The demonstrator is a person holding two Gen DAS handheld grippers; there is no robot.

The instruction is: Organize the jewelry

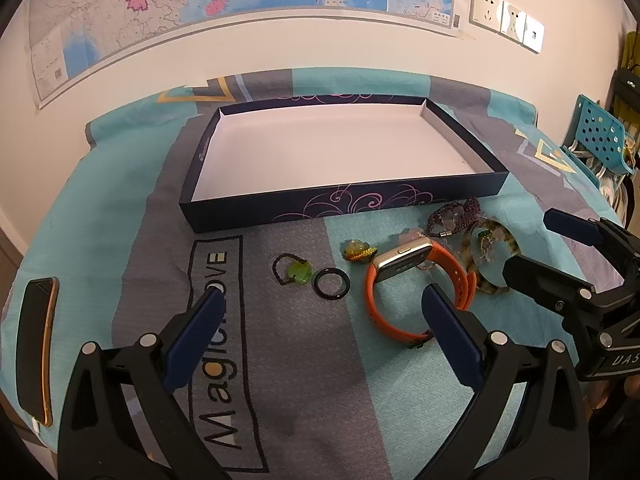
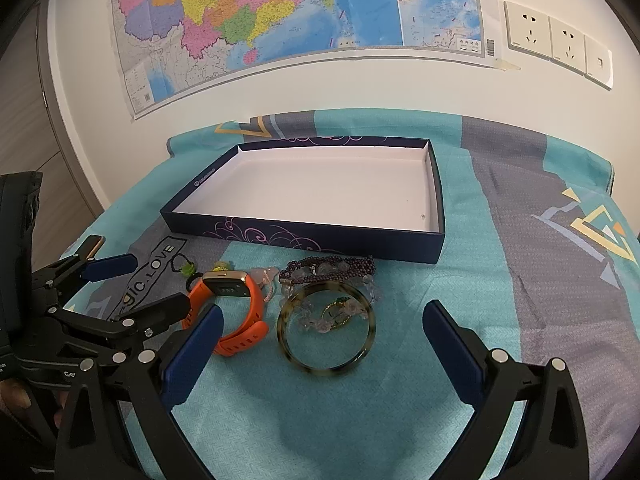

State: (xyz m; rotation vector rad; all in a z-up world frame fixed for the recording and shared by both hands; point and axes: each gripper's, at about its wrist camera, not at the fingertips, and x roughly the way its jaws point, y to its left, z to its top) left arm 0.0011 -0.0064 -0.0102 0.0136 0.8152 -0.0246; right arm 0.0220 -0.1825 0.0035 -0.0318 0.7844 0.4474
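Note:
A shallow dark-blue box (image 1: 304, 210) (image 2: 304, 238) with a white inside stands empty at the back of the table. In front of it lie an orange smartwatch (image 1: 404, 264) (image 2: 236, 288), a black ring (image 1: 331, 285), a green charm on a dark cord (image 1: 298, 273), a yellow-orange charm (image 1: 358, 251), a purple bead bracelet (image 1: 452, 216) (image 2: 332, 268) and a tortoiseshell bangle (image 1: 490, 258) (image 2: 326, 330) with small pink flower pieces inside it. My left gripper (image 1: 324, 312) is open, near the ring and watch. My right gripper (image 2: 322, 332) is open around the bangle.
A phone (image 1: 38, 348) lies at the table's left edge. The table wears a teal and grey cloth (image 1: 120, 216). A wall with a map (image 2: 280, 12) and sockets (image 2: 556, 40) is behind. A blue perforated basket (image 1: 600, 140) stands at the right.

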